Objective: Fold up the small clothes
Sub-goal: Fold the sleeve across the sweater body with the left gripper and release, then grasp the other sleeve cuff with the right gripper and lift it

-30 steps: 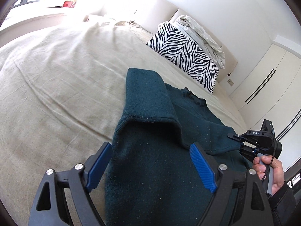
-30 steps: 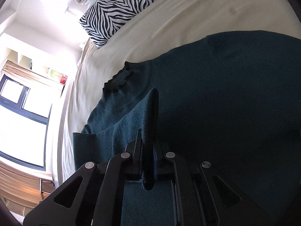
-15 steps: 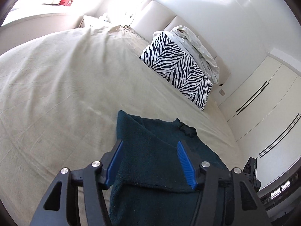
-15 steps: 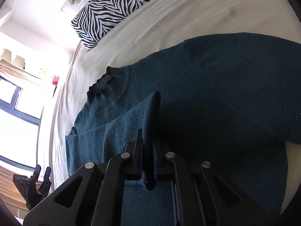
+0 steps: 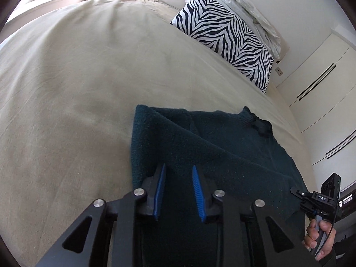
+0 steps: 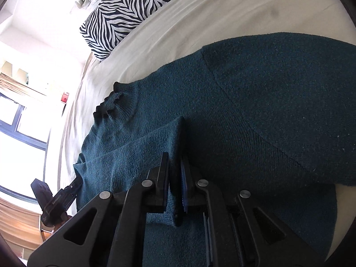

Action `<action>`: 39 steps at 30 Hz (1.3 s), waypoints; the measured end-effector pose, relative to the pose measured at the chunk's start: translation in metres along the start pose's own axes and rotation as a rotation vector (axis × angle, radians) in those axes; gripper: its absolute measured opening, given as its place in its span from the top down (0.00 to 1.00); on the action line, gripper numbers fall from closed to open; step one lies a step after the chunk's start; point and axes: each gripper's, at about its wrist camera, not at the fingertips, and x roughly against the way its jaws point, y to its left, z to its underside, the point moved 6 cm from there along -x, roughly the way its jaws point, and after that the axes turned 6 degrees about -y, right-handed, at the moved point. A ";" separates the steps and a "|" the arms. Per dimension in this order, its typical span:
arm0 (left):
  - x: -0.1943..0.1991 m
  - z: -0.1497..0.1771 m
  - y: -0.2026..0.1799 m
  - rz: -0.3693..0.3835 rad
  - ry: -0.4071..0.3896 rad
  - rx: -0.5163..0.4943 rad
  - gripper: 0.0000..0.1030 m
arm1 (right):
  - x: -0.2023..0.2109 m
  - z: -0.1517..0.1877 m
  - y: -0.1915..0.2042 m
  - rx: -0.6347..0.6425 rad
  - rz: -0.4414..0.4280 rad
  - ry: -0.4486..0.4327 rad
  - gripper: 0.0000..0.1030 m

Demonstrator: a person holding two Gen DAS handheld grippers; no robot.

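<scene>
Right wrist: fingers (image 6: pixel 163 171) pinching sweater (image 6: pixel 267 111).

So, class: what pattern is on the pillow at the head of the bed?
Black-and-white zebra stripes on the pillow, clearest in the left wrist view.

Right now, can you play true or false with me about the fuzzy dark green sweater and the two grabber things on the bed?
1. The dark teal knitted sweater lies on a beige bedsheet. True.
2. The right gripper is wide open and holds nothing. False: its jaws are shut on a fold of the sweater.
3. The left gripper has a gap between its blue-padded fingers. True.
4. The pillow at the head of the bed is plain red. False: the pillow is zebra-striped, black and white.
5. The sweater's ribbed collar points toward the zebra pillow. True.
</scene>
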 end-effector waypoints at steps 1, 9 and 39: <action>0.002 -0.001 0.001 0.015 -0.003 0.009 0.74 | 0.002 -0.001 -0.003 -0.013 -0.003 0.000 0.91; 0.004 -0.030 0.009 0.079 -0.028 0.085 0.52 | 0.048 -0.012 0.017 -0.061 -0.155 -0.132 0.66; 0.084 0.084 -0.110 0.140 -0.001 -0.175 0.23 | 0.268 0.063 -0.282 -0.774 -0.111 -0.631 0.38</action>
